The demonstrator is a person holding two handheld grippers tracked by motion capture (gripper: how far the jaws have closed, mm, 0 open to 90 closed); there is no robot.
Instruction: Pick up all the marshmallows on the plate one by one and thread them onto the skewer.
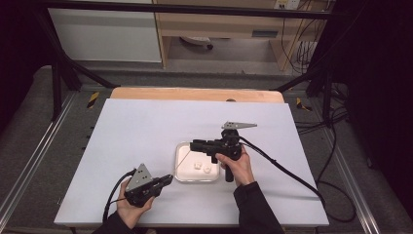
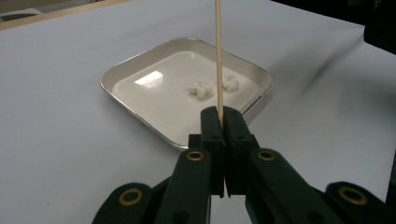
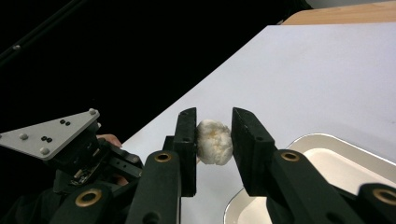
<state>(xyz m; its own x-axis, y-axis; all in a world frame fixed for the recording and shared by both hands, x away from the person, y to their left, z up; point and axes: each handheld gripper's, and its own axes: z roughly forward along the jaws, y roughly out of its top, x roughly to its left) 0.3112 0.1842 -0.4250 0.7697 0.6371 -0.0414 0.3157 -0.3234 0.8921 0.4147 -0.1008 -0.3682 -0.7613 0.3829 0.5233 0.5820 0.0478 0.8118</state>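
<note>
In the high view, 2 pale lumps [image 1: 202, 166] are being held by a glossy square tray [image 1: 181, 148]. In the left gripper view, a thin wooden skewer [image 2: 218, 56], cut off at the top, is being clamped by the left gripper [image 2: 223, 122]. In the right gripper view, a puffy white ball [image 3: 214, 142] is being pinched by the right gripper [image 3: 214, 140] above the tray's edge.

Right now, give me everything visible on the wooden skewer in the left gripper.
The wooden skewer is a thin, straight, pale stick, bare along the length in view. The left gripper is shut on its lower end, so it juts out along the jaws over the white square tray. In the left gripper view it crosses in front of two white popcorn pieces in the tray; contact cannot be told. Its far end runs out of that view.
</note>
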